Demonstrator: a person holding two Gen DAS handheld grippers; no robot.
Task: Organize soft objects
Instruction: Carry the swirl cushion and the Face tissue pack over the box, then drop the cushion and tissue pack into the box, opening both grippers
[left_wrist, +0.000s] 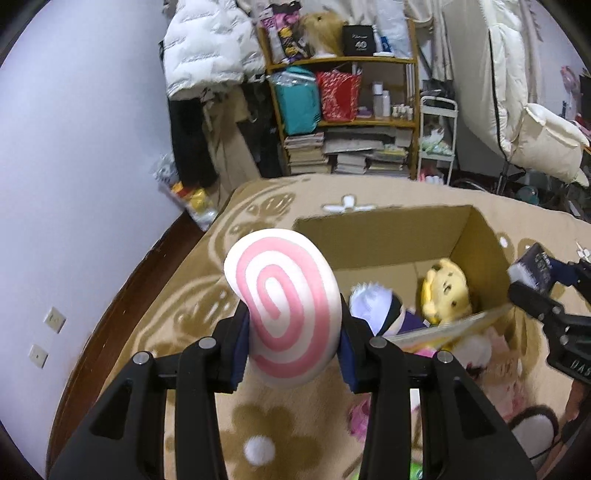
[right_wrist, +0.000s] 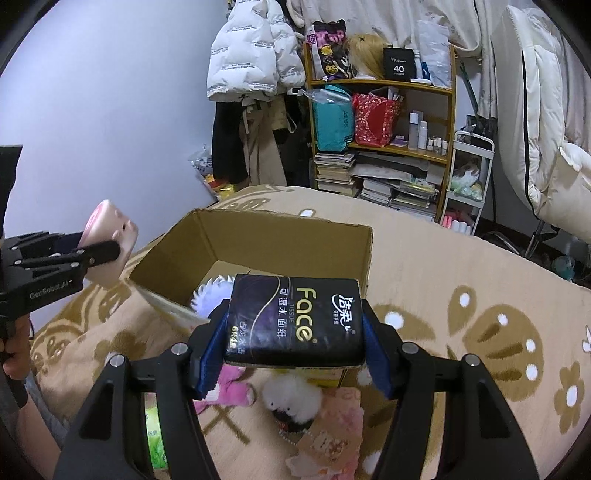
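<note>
My left gripper is shut on a white cushion with a pink spiral, held above the rug left of an open cardboard box. In the right wrist view this cushion shows at the left. My right gripper is shut on a black "Face" tissue pack, held over the box's near edge. The pack also shows at the right of the left wrist view. Inside the box lie a yellow plush and a white-haired plush.
A beige flowered rug lies under the box. In front of the box lie a white fluffy plush, a pink plush and a pink pouch. A cluttered wooden shelf and a white cart stand behind.
</note>
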